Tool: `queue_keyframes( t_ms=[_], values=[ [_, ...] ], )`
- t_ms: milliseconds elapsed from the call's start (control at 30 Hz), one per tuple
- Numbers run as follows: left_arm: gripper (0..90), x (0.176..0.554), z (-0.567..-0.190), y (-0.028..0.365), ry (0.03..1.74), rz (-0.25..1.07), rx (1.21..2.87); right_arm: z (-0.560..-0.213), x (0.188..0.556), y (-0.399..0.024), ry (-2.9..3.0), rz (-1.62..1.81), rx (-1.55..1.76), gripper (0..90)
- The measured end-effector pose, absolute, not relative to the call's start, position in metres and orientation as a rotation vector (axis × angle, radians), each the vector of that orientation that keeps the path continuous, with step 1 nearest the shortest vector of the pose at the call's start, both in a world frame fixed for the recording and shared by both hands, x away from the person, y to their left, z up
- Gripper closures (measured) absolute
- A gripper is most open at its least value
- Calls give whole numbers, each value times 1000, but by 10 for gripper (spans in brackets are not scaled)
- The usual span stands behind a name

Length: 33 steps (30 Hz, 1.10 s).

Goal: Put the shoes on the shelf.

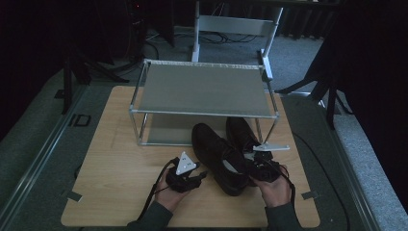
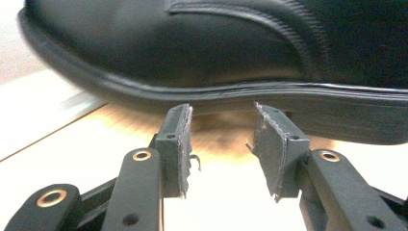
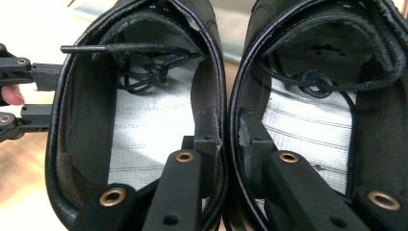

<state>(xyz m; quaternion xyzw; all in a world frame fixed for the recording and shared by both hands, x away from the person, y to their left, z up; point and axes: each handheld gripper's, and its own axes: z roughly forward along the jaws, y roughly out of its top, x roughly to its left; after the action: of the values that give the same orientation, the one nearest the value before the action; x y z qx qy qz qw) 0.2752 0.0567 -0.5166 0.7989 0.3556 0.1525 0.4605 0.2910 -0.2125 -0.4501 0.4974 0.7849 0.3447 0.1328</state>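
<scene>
We've got two black dress shoes [image 1: 226, 154] sitting side by side on the wooden table [image 1: 115, 178], center-right of the high view, toes pointing at the metal shoe rack [image 1: 204, 91] behind them. Right gripper [image 3: 227, 130] is clamped on both shoes' inner walls where they touch, one jaw inside each shoe, pinching the pair together. Left gripper [image 2: 221, 144] has its jaws apart w/ nothing between them, just off the left shoe's [image 2: 192, 53] sole edge, lower middle of its own view.
</scene>
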Motion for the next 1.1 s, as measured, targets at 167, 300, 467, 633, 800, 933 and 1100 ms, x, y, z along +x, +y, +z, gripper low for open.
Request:
queue_keyframes(
  t_ms=[167,300,467,633,800,933,1100],
  values=[
    [565,284,-518,61,938,376,1949,-449,295,-210,2267,1012,1447,806],
    [565,288,-518,60,946,375,1948,-450,300,-208,2264,1011,1451,805],
    [569,292,-519,55,936,370,1967,-452,304,-203,2259,998,1437,805],
    [573,294,-521,52,935,370,1975,-452,310,-201,2251,1011,1445,805],
    [573,298,-522,53,950,376,1965,-453,318,-200,2240,1012,1459,806],
    [578,303,-521,55,965,389,1961,-454,323,-198,2231,1007,1458,806],
    [601,314,-519,56,995,415,1948,-454,327,-194,2212,1023,1453,806]
  ],
)
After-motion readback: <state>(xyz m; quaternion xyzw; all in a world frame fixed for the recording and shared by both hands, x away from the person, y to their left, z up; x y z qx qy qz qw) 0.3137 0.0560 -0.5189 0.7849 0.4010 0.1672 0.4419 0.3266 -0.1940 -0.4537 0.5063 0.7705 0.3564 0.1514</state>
